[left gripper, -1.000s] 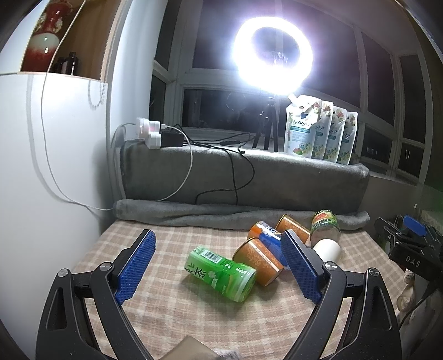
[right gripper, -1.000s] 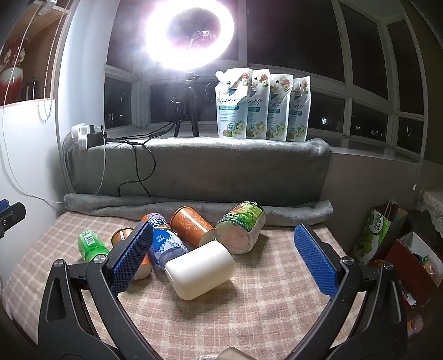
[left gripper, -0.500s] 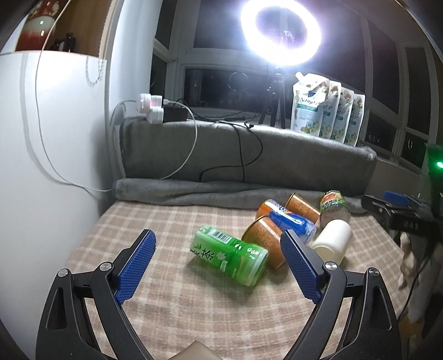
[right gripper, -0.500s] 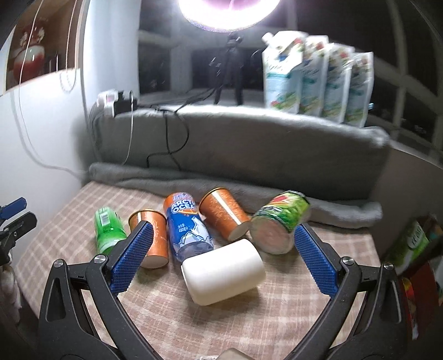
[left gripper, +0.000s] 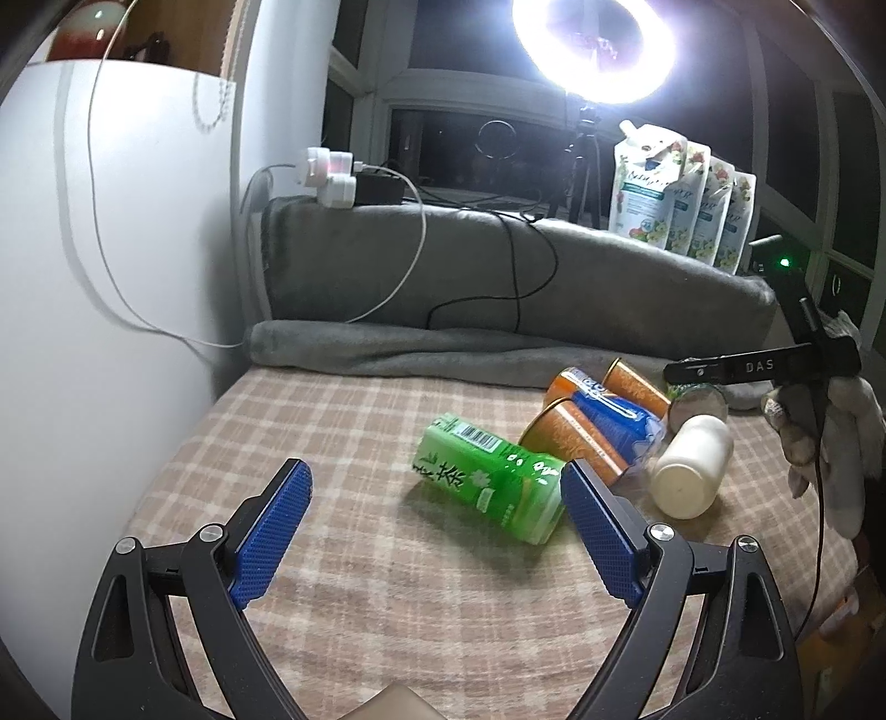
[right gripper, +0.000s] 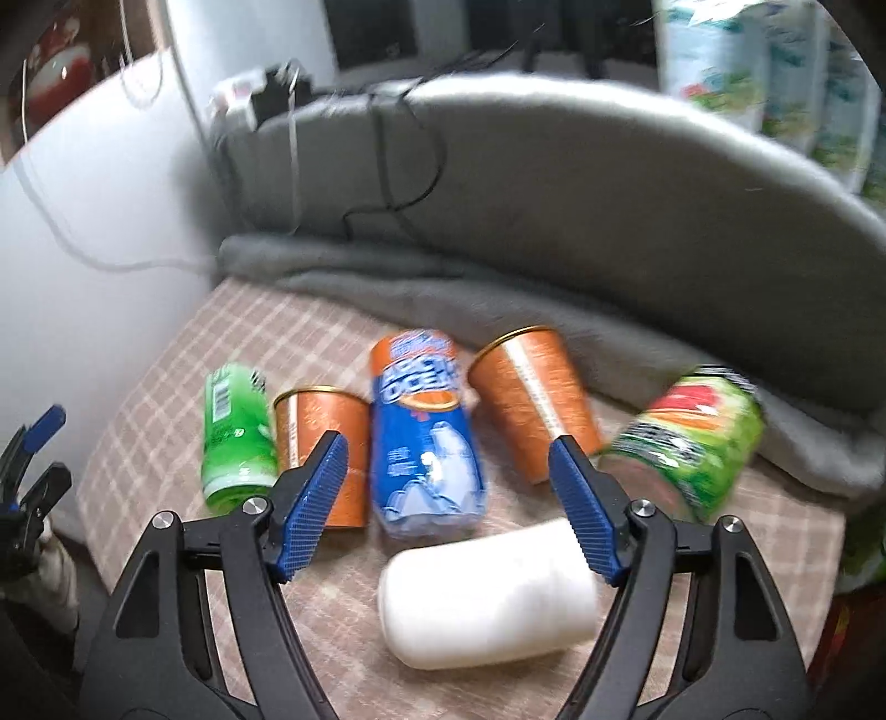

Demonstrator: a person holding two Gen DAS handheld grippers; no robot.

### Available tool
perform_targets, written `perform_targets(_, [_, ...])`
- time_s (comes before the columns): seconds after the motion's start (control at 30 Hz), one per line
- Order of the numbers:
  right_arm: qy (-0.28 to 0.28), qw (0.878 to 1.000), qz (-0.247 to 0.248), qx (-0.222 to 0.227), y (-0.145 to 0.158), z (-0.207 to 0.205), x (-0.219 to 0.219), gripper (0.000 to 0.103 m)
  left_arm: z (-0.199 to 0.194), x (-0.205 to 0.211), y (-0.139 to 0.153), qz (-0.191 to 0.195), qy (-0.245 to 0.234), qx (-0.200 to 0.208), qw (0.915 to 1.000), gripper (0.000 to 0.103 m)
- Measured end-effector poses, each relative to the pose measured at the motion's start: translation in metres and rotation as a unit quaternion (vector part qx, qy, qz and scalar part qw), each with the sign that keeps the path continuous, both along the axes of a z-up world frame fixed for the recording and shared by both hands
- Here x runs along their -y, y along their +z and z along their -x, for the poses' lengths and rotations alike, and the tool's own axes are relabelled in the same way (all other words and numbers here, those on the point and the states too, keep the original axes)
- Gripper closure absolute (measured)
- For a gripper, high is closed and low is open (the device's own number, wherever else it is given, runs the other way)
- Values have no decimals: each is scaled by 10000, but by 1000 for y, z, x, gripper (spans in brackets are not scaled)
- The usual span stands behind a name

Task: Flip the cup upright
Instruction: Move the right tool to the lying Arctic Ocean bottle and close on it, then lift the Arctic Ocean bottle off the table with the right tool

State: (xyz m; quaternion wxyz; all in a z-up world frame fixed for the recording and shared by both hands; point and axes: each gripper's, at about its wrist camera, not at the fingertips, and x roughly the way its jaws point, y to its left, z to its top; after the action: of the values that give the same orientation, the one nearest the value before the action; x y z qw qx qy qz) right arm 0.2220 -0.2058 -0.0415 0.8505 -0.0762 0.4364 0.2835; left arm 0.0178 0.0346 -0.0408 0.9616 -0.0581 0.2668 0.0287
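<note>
On the checked table, left wrist view: left tongs apart, holding nothing, above the cloth. Green cup lies on its side just beyond the right pad, touching it or nearly, cannot tell. Behind it, an orange cup, blue cup and second orange cup, all lying down, packed together. White cup on its side at right, base toward the camera. The other tool with a gloved hand at far right. Grey blanket behind, ring light above, pouches on the sill.

Right wrist view, blurred: right tongs apart, empty, over the cup cluster. White cup lies sideways nearest, low between the pads. Blue cup lies lengthwise between the pads, farther back. Orange cup behind the left pad, second orange cup behind the right pad. Green cup at left, a green-red can at right, both lying down. No cup stands upright.
</note>
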Motion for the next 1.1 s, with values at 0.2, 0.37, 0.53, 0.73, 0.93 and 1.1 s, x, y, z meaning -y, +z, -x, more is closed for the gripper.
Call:
perform_targets(0.2, [277,9954,157,-900,-26,-28,-27,40,0,-7,-2,28,83,-16,10000,12])
perform_targets(0.37, [361,9888,91,-1442,-41,-47,-39,40,2,-15,-4,54,208,-30,9998,12])
perform_targets(0.53, [432,9849,167,-1668,-50,-61,-50,40,3,-24,-7,77,327,-45,9994,12])
perform_targets(0.73, [489,9805,164,-1895,-61,-74,-53,39,3,-28,-9,81,367,-36,9993,12])
perform_targets(0.93, [606,9790,501,-1878,-73,-76,-65,37,3,-30,-10,74,401,-51,9992,12])
perform_targets(1.1, [584,9821,532,-1707,-69,-75,-70,38,4,-32,-9,74,432,-39,9990,12])
